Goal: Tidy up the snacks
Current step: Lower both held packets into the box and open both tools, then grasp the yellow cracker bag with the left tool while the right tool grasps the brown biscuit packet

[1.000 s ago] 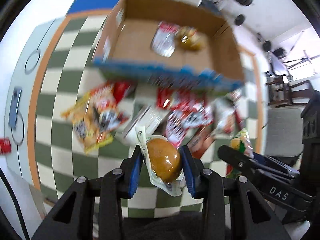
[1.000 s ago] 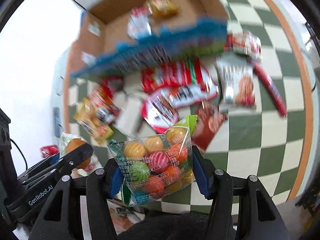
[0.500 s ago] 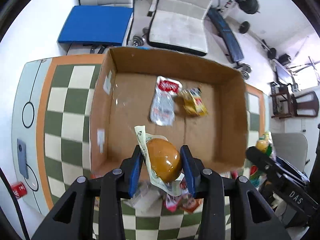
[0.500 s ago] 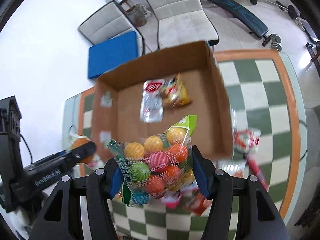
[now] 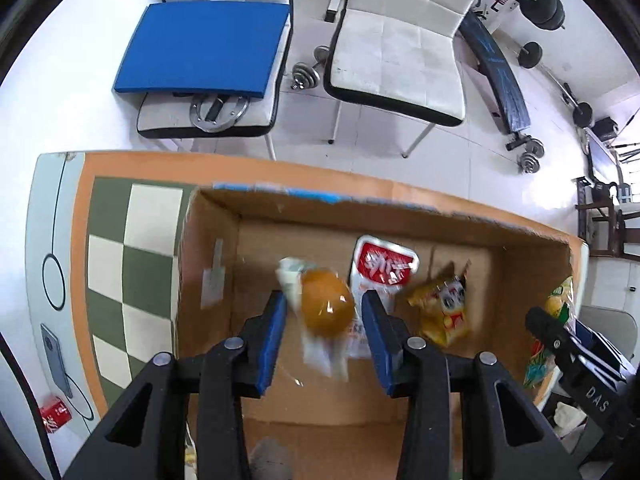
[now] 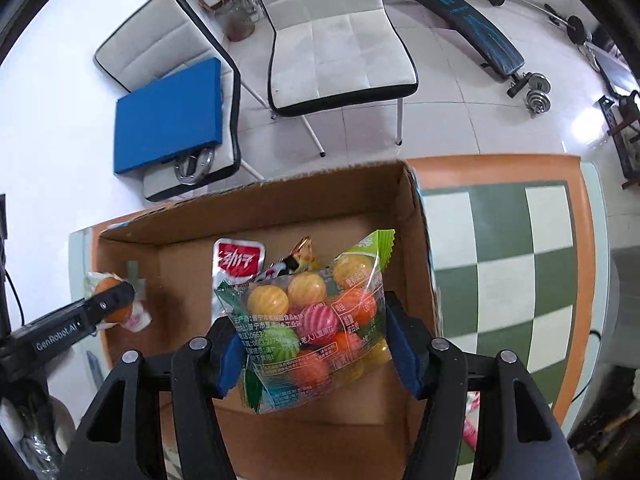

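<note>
A home gym room: weight bench (image 6: 456, 12), dumbbells (image 5: 528, 156), white chairs (image 5: 400, 52), checkered table (image 6: 520, 240).

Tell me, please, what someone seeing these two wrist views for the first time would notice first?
Probably the clear bag of bright striped candy balls, filling the middle of the right wrist view between the right gripper jaws. Next, the wrapped brown bun between the open jaws of the left gripper, blurred. Both are over the open cardboard box, where a red-labelled packet and a yellow packet already lie.
</note>
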{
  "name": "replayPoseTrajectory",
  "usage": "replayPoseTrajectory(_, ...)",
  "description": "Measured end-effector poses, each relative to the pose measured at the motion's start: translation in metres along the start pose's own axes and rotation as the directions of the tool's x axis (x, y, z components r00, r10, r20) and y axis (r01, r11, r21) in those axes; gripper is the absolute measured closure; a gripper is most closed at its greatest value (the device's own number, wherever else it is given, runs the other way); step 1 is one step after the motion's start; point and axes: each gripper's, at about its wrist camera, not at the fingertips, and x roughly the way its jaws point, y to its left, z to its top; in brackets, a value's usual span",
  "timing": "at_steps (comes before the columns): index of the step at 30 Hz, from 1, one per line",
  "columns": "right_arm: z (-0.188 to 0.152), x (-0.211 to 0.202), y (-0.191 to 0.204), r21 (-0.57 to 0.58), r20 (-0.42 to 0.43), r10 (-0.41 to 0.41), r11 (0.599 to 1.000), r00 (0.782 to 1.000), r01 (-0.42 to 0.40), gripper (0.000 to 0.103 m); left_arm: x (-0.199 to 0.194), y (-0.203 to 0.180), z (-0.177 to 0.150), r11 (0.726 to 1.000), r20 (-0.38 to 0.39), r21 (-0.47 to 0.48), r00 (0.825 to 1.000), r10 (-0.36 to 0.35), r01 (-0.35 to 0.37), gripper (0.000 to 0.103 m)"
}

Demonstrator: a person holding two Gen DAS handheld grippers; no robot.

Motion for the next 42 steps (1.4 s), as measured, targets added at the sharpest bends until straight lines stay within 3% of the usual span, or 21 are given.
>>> replayPoseTrajectory(2, 0.008, 0.009, 0.003, -0.012, -0.009, -0.023, 1.0, 1.0, 0.023, 0.027, 0.003, -0.001, 0.006, 1.0, 0.004, 0.003, 1.0, -0.005, 0.005, 0.047)
replayPoseTrajectory(3, 0.012, 0.013, 0.004, -0.016, -0.013, -0.039, 0.999, 0.999, 0.039, 0.025, 0.002, -0.002, 0.007, 1.0, 0.011, 0.004, 1.0, 0.0, 0.0, 0.032)
replayPoseTrajectory(5, 0.016, 0.015, 0.006, -0.021, -0.002, -0.054, 0.998, 0.999, 0.054, 0.025, -0.002, -0.004, 0.009, 1.0, 0.028, 0.008, 0.999, 0.017, -0.017, 0.021)
replayPoseTrajectory(13, 0.014, 0.004, 0.012, -0.043, 0.02, -0.036, 0.998, 0.999, 0.037, 0.02, -0.022, -0.012, -0.004, 0.999, 0.07, 0.039, 0.997, -0.014, 0.011, 0.019)
replayPoseTrajectory(17, -0.001, -0.008, 0.017, -0.051, 0.032, -0.012, 0.999, 0.999, 0.013, 0.015, -0.042, -0.015, -0.023, 0.999, 0.117, 0.054, 0.993, -0.012, 0.006, 0.019)
replayPoseTrajectory(24, -0.039, -0.029, 0.025, -0.083, 0.059, 0.011, 0.997, 0.998, -0.006, 0.014, -0.079, -0.016, -0.066, 0.997, 0.2, 0.074, 0.98, -0.013, -0.002, 0.019)
replayPoseTrajectory(29, -0.072, -0.055, 0.029, -0.113, 0.125, 0.03, 0.994, 0.992, -0.016, 0.014, -0.119, -0.017, -0.109, 0.996, 0.331, 0.084, 0.944, 0.008, -0.038, 0.019)
replayPoseTrajectory(33, -0.106, -0.085, 0.028, -0.114, 0.193, 0.062, 0.993, 0.979, -0.041, 0.014, -0.143, -0.01, -0.148, 0.997, 0.394, 0.071, 0.919, 0.011, -0.043, 0.019)
replayPoseTrajectory(37, -0.15, -0.105, 0.02, -0.1, 0.211, 0.107, 0.991, 0.972, -0.088, 0.014, -0.15, 0.011, -0.193, 1.0, 0.387, 0.003, 0.922, 0.008, -0.01, 0.019)
replayPoseTrajectory(42, -0.212, -0.092, -0.005, -0.031, 0.146, 0.13, 0.991, 0.981, -0.127, 0.014, -0.116, 0.044, -0.244, 0.994, 0.274, -0.107, 0.96, 0.054, -0.025, 0.019)
